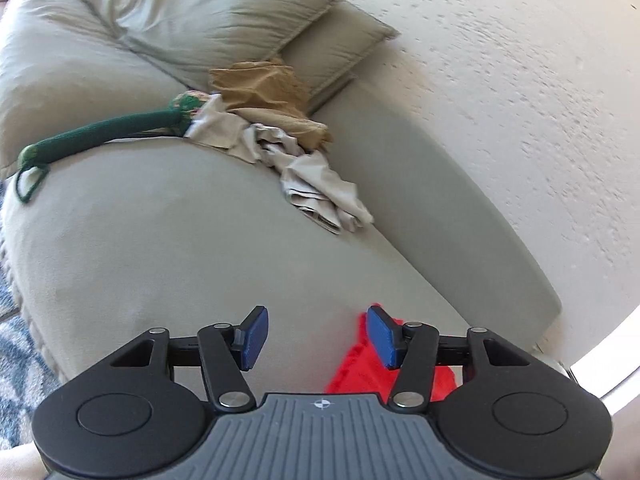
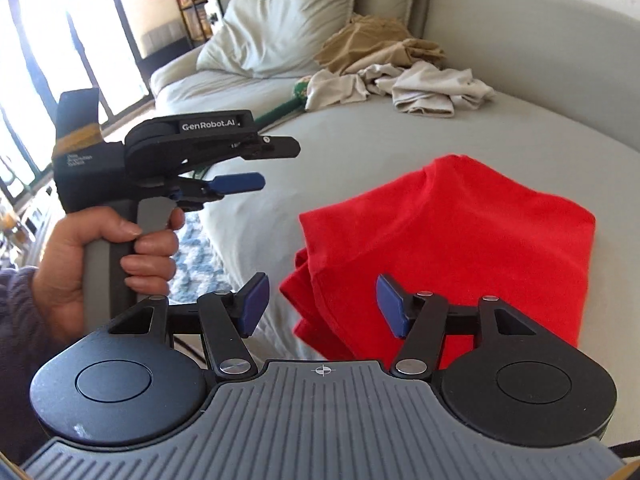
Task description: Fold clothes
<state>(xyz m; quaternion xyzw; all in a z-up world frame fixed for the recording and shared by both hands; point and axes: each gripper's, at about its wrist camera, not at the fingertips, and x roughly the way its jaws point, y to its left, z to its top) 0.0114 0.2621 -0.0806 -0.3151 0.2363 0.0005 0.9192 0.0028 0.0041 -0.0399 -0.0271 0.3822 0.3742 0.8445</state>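
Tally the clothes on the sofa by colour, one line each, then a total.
Red: 1, the folded red shirt
Tan: 1, the crumpled tan garment
Off-white: 1, the off-white heap; I cannot tell if it is more than one piece
Green: 1, the green knit piece
Total: 4

A pale grey-green upholstered sofa (image 2: 320, 168) carries all items on its broad seat. Lying directly on the seat: a folded red garment (image 2: 452, 248) near the front edge; well apart from it toward the backrest, a heap of crumpled cream cloth (image 2: 420, 88) touching a tan garment (image 2: 376, 46); and a long green knitted item (image 1: 104, 136) beside that heap. Two matching cushions (image 1: 208, 20) rest against the back.
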